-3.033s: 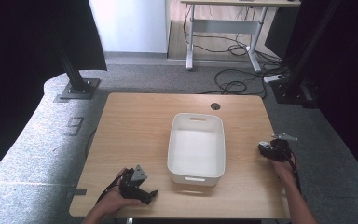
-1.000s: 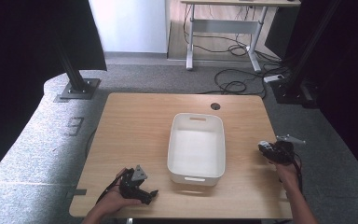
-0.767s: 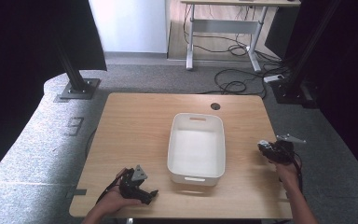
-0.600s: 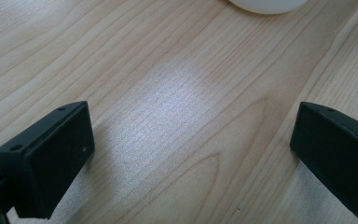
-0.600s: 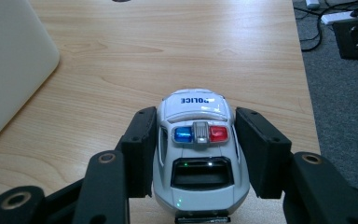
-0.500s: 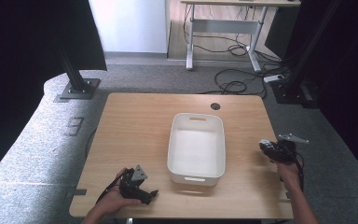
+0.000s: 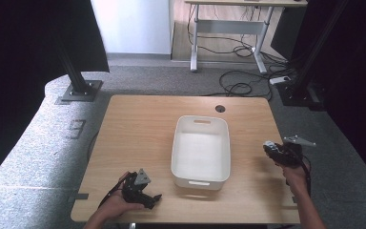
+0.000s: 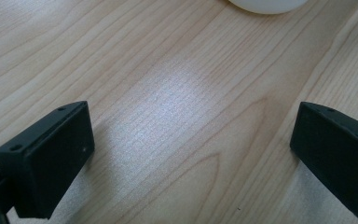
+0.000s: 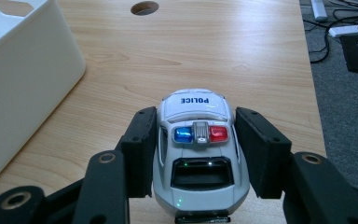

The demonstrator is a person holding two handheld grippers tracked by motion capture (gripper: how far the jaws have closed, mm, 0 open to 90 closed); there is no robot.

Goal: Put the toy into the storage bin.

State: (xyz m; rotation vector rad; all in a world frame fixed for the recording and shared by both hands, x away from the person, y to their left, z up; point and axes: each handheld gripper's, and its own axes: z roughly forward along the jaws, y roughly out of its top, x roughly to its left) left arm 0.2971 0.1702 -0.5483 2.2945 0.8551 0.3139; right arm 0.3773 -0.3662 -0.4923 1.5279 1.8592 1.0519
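Right hand: it came in from the table's near right corner, forearm angled up along the edge, carrying the right gripper just off the bin's right wall.
Right gripper's hold: jaws were pressed against both flanks of the toy police car, pinching it with its nose pointing away.
Car's place: it sat over the bare wood to the right of the white bin, near it but apart.
Left hand: it lay low at the near left corner, the left gripper tipped down at the tabletop.
Left gripper's hold: jaws were spread wide, only wood grain between them.
Count: one car, one bin, two grippers.
Materials: glossy white plastic car with "POLICE" lettering and a red-and-blue light bar; smooth round-cornered rectangular bin with handle slots; pale wood-grain table with a round cable hole.
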